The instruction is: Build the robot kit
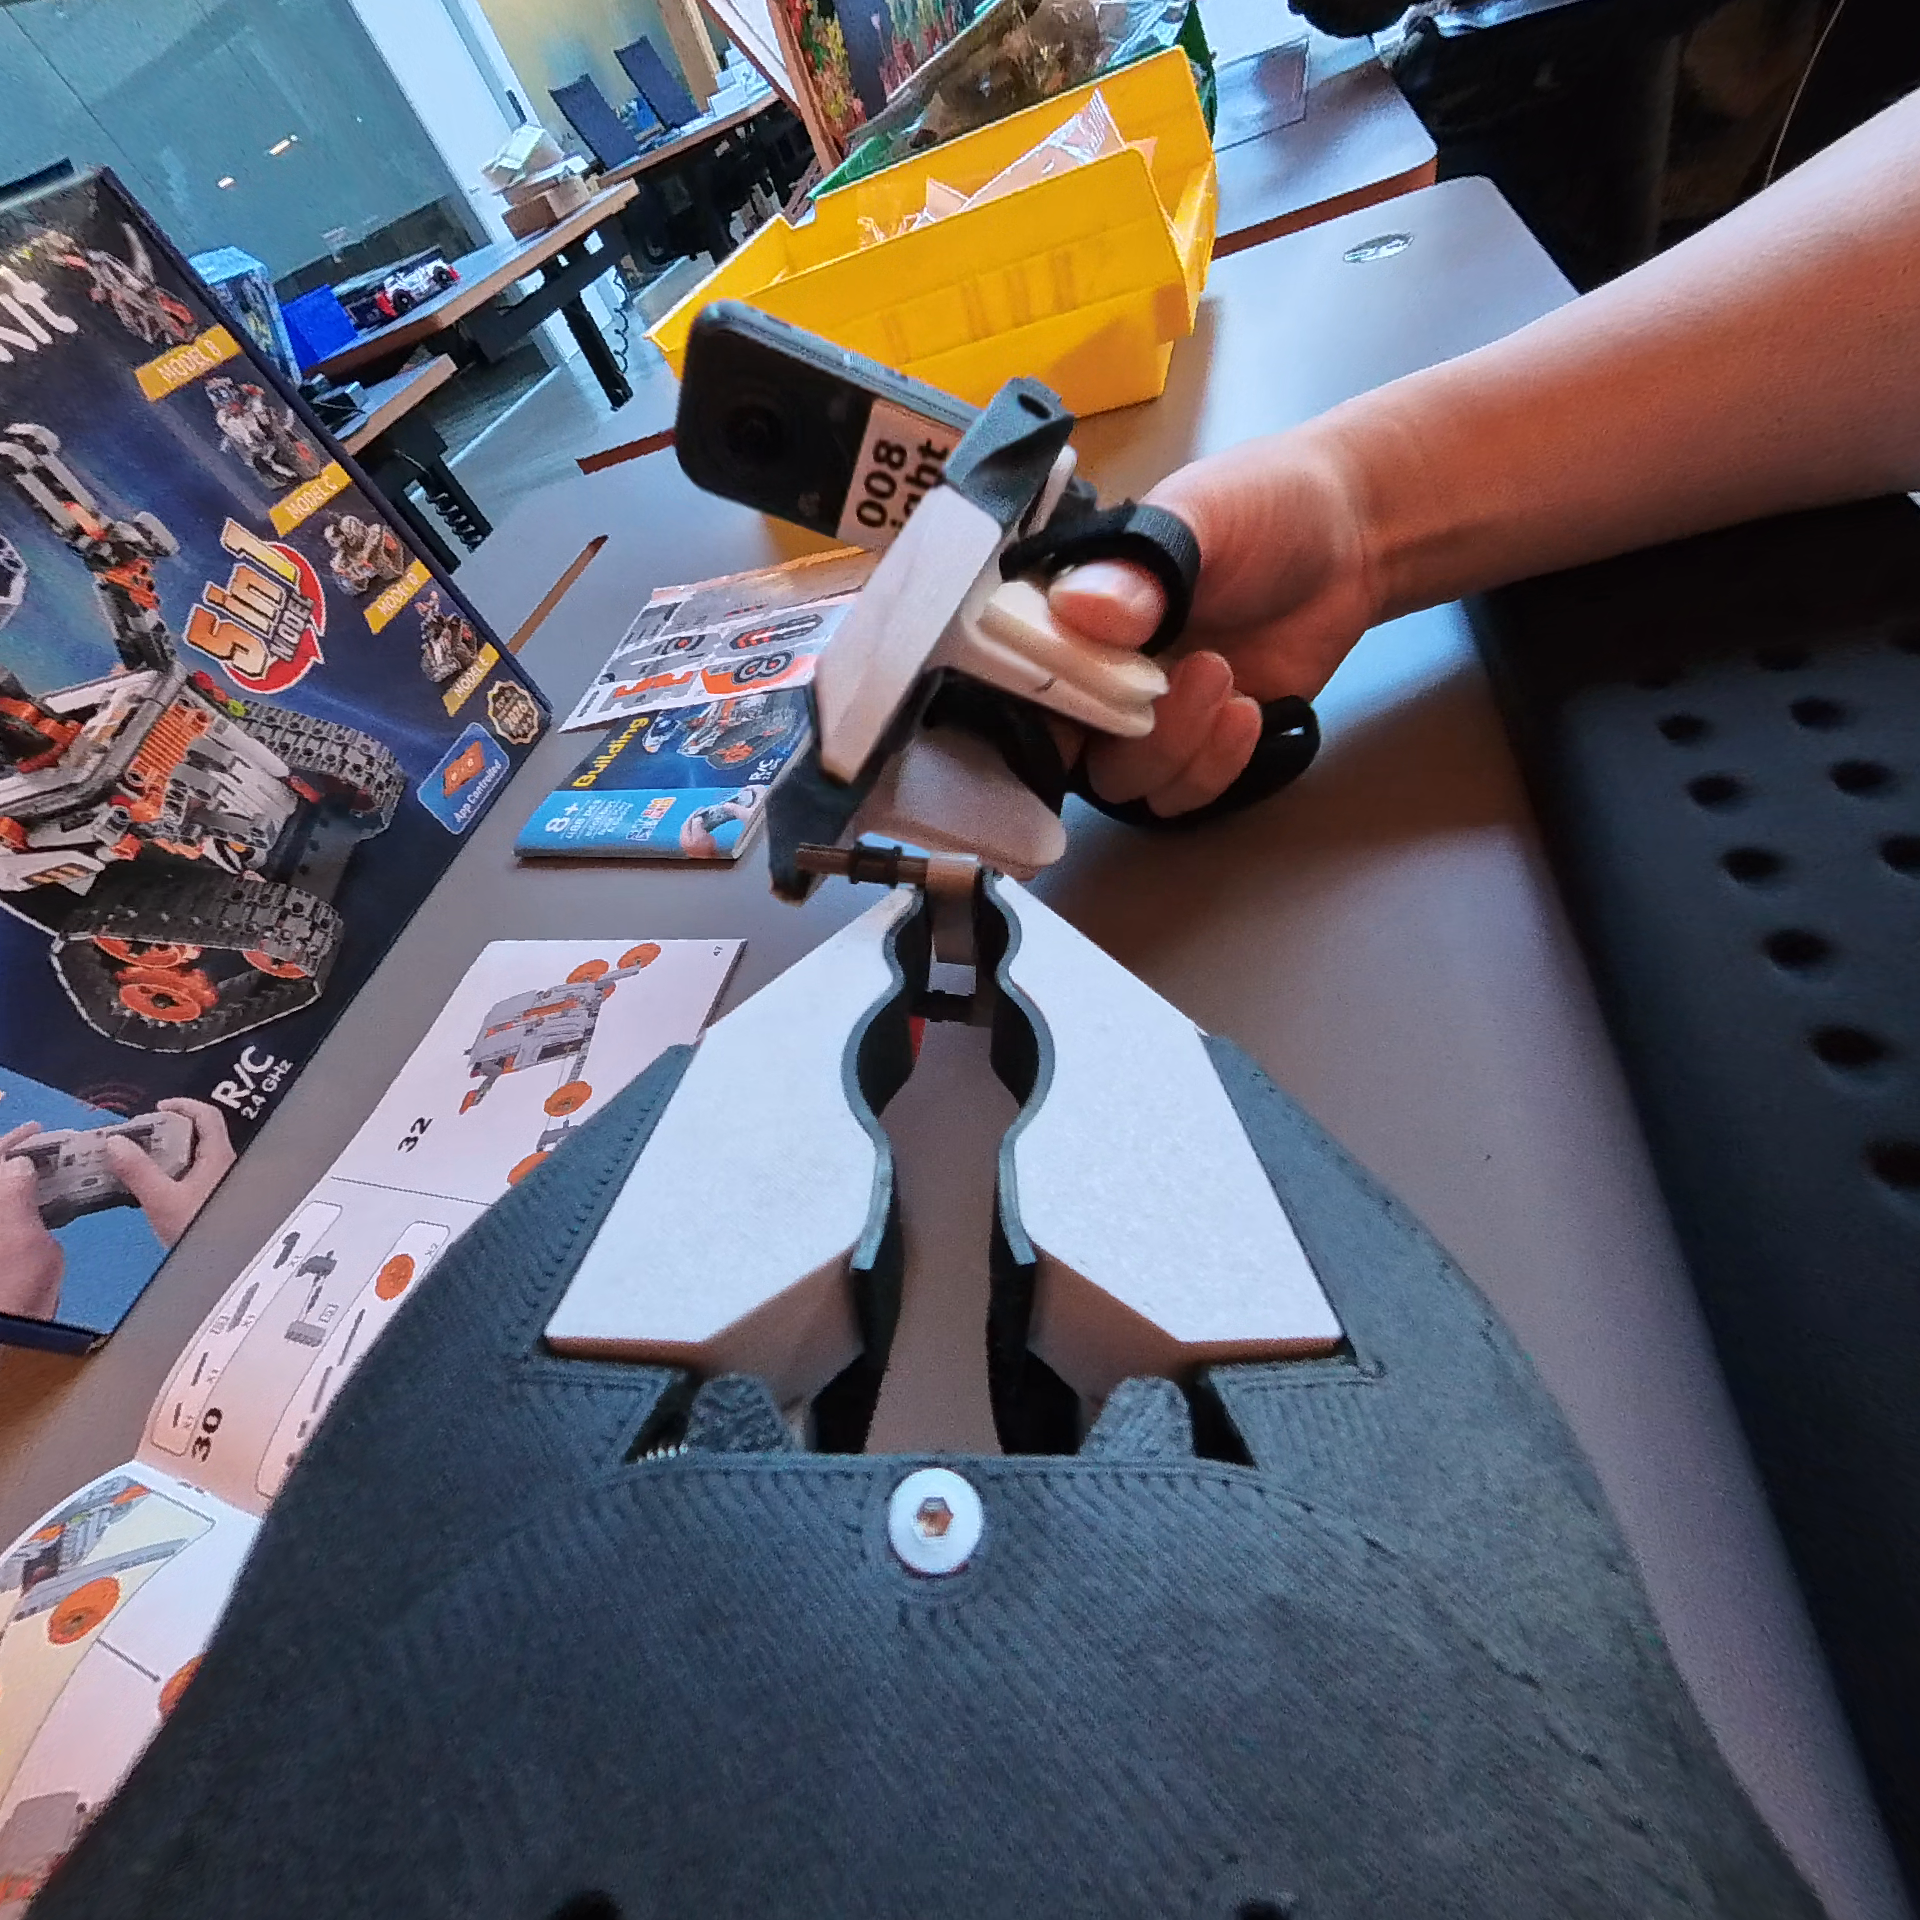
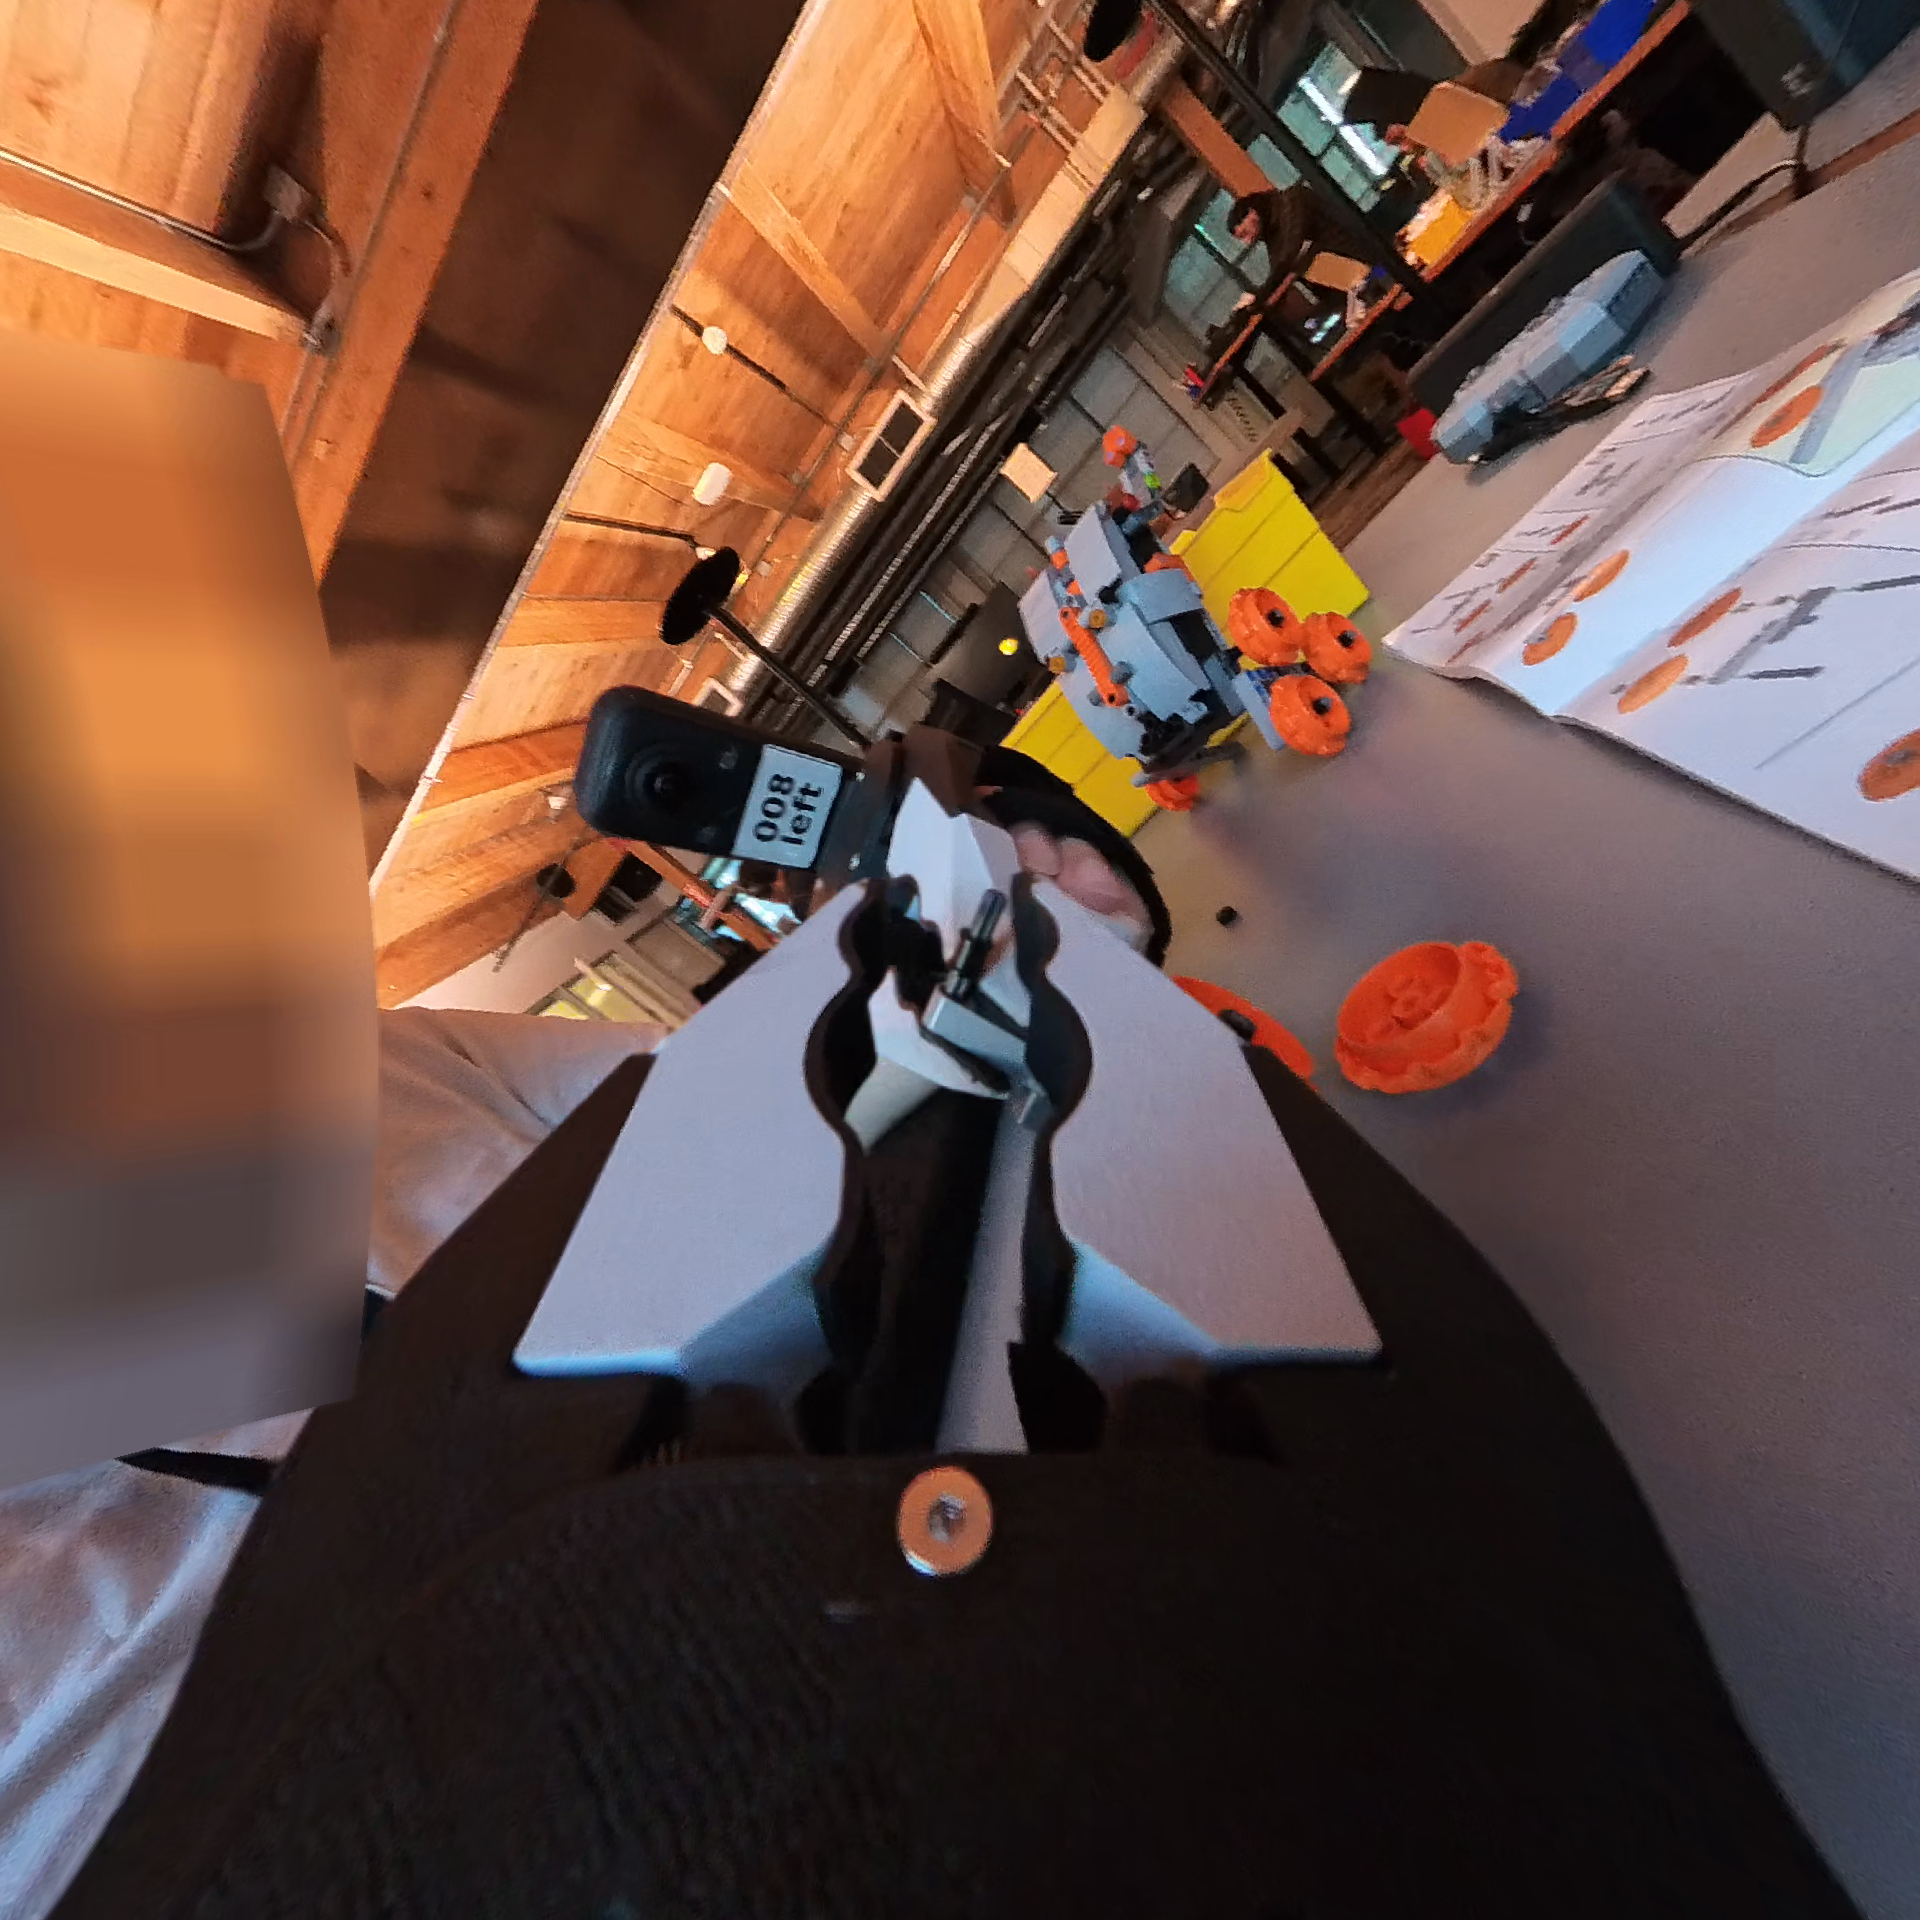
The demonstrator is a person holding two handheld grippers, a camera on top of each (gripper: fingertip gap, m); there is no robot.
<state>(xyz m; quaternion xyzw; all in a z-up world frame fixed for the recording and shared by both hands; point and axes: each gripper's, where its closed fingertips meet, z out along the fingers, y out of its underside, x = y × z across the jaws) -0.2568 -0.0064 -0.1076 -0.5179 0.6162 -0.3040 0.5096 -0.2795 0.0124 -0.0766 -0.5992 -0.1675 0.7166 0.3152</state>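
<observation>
Above the tabletop (image 1: 1299, 1039), right of the open manual (image 1: 499, 1060), the left gripper (image 1: 948, 904) pinches a small grey piece (image 1: 951, 940) in its jaws. The piece's black pin (image 1: 852, 862) runs crosswise toward the right gripper (image 2: 956, 914), whose jaws stand narrowly around it; whether they grip cannot be told. Left of the manual lies a printed kit box (image 1: 208, 727). Both gripper cameras carry legible white labels.

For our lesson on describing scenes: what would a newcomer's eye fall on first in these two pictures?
Two sets of tongs meet tip to tip at centre: the left tongs and right tongs both pinch one small grey piece with a dark axle. Left of them on the grey table stands a dark blue toy box; farther off sit a half-built grey and orange vehicle and a loose orange wheel.
</observation>
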